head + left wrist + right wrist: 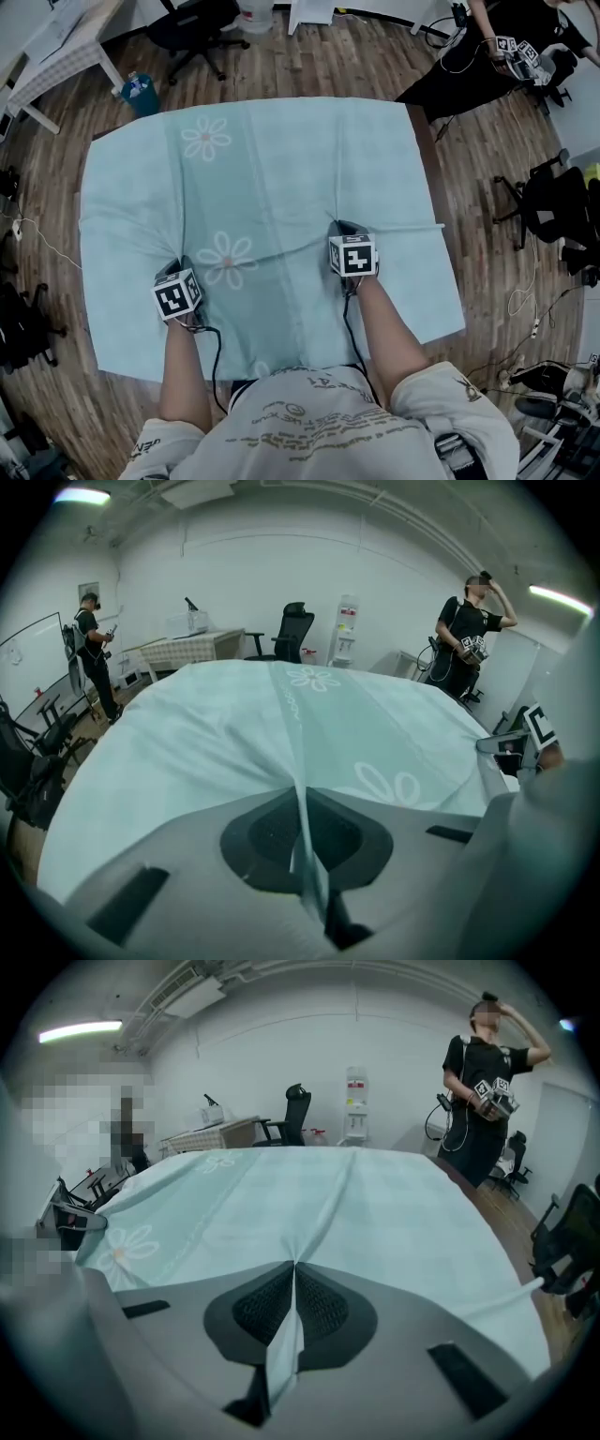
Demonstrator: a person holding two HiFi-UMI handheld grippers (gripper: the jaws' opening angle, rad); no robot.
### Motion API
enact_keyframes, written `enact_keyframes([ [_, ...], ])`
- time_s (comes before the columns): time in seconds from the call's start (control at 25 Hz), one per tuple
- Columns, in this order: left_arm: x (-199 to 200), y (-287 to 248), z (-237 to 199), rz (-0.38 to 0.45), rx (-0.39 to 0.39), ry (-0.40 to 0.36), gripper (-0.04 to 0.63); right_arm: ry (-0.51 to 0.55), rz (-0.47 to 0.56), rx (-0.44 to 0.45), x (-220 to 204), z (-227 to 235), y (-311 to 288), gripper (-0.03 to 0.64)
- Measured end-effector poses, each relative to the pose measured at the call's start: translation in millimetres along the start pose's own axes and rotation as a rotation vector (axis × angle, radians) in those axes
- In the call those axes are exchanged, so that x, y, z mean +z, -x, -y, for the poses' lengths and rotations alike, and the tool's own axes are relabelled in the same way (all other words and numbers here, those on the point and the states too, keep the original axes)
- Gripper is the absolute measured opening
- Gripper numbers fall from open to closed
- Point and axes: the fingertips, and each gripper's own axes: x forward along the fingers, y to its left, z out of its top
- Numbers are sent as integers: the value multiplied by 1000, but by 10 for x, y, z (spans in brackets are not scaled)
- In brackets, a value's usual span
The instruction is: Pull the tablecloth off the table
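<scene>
Left hand-held gripper point(302, 797) and right hand-held gripper point(293, 1269) — both pinching the tablecloth point(281, 169).

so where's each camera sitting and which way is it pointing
Head view: on the person's head, looking steeply down at the tablecloth; both forearms, left hand-held gripper and right hand-held gripper show.
Left gripper view: rides the left hand-held gripper, looks across the tablecloth; jaws pinch a fold.
Right gripper view: likewise on the right one; jaws pinch a fold.
Both gripper views share the water dispenser.

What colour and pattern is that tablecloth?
The tablecloth is pale turquoise with white flowers; clearest in the head view.
</scene>
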Motion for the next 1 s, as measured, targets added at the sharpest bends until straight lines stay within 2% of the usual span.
enact_keyframes([
  [0.12,72,190,32,44,-3,-37,11,0,63,3,110,-98,229,14],
  [0.32,195,526,188,107,-53,-82,11,-19,168,-13,225,-202,632,14],
  [0.48,314,832,402,168,-125,-133,11,-20,252,-32,302,-286,991,14],
  [0.64,485,1135,650,236,-219,-205,11,-77,348,-20,435,-451,1403,14],
  [1.0,735,1669,945,369,-326,-273,11,-47,530,-61,630,-741,2201,14],
])
